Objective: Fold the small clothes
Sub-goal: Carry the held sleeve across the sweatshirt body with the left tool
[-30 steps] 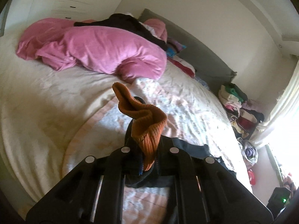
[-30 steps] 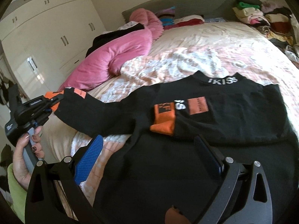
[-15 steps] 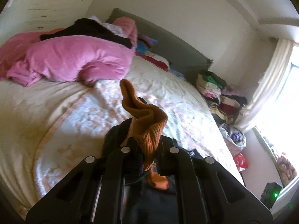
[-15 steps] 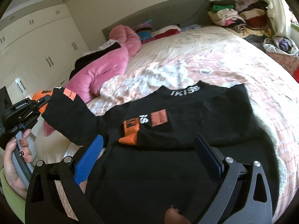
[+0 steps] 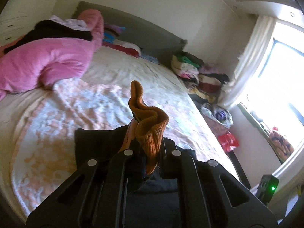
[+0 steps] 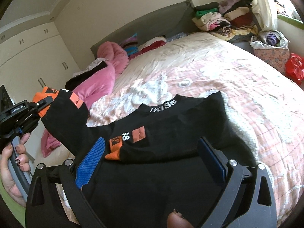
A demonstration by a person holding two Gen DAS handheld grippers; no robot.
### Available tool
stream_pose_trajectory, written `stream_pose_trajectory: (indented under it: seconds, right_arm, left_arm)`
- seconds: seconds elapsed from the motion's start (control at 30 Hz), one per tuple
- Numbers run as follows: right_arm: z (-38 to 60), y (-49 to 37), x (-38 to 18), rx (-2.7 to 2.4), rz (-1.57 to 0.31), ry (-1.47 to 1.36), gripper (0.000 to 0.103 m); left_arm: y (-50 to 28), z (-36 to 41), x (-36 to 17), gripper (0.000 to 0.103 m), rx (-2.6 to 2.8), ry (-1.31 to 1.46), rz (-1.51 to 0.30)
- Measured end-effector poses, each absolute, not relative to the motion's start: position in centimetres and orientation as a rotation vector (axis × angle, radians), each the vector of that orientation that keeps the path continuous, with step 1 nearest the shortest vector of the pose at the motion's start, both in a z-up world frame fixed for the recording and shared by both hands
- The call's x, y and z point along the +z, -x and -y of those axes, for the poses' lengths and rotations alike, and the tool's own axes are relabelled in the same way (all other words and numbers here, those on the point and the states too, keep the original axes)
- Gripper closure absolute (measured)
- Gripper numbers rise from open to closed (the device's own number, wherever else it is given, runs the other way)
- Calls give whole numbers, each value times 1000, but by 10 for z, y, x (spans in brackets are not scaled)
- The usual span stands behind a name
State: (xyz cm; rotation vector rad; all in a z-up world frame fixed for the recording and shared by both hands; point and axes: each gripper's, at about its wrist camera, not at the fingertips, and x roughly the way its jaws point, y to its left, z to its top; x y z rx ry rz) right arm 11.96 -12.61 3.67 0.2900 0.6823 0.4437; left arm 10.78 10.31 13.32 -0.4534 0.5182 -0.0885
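Observation:
A black sweater (image 6: 171, 133) with orange cuffs and white lettering at the collar lies spread on the bed. One sleeve is folded across its chest, its orange cuff (image 6: 114, 152) near the middle. My left gripper (image 5: 150, 152) is shut on the other sleeve's orange cuff (image 5: 150, 131) and holds that sleeve (image 6: 62, 117) lifted off the bed at the left; the same gripper (image 6: 40, 104) shows in the right wrist view, held by a hand (image 6: 11, 163). My right gripper (image 6: 150, 157) hovers open above the sweater's lower half, nothing between its blue pads (image 6: 91, 161).
A pink duvet (image 5: 45, 60) with dark clothes on it lies at the bed's head. Stacks of folded clothes (image 6: 222, 17) stand past the far corner, a bag (image 6: 269, 45) and a red bag (image 6: 294, 68) beside the bed. Wardrobes (image 6: 32, 57) line the left wall.
The left gripper has lifted the sleeve cuff higher and swung it rightward, toward the window side. The right gripper has drawn back slightly, so more of the sweater and bed shows.

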Motion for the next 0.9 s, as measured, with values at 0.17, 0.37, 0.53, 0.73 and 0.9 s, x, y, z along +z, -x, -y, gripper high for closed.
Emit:
stream_pose_trajectory:
  seconds: [0.17, 0.37, 0.53, 0.73, 0.9]
  right_arm:
    - [142, -120, 37, 409, -673, -314, 6]
    - [164, -123, 32, 359, -668, -346, 6]
    - [181, -126, 28, 317, -670, -366, 6]
    - [192, -129, 20, 278, -689, -371, 6]
    - [192, -131, 12, 254, -711, -355, 6]
  left_arm:
    - [-124, -78, 127, 100, -138, 410, -555]
    - [-139, -50, 107, 100, -189, 369, -617]
    - [-152, -27, 76, 100, -235, 336, -701]
    - [-160, -7, 40, 100, -300, 296, -806]
    - [-162, 8, 16, 86, -361, 266, -881]
